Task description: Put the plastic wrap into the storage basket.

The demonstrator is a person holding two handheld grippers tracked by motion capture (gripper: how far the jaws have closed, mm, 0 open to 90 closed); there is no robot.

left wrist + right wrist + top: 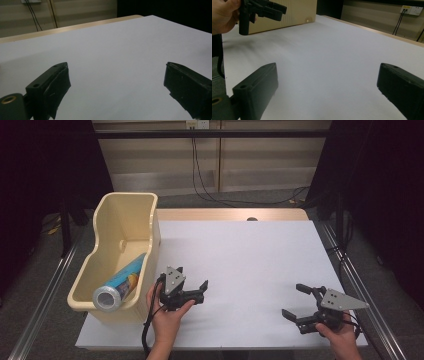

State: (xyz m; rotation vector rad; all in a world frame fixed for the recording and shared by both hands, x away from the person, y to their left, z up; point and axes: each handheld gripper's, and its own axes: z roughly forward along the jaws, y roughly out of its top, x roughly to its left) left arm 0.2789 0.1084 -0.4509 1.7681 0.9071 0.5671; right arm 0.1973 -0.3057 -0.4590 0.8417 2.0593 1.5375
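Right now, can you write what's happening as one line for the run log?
left gripper: open, empty, beside bin | right gripper: open, empty, over white table | can: lying in bin

Both grippers are black, each topped by a grey three-cornered plate with screws; a black cable trails from the left gripper [192, 289].

you're working in what looks like a lab recording station: ahead of your jaws a white-topped table with a pale wood edge [235, 214] stands between black curtains [385, 175], with metal floor rails [40, 295], dangling black cables [200, 170] and a white wall socket [197, 124] beyond.
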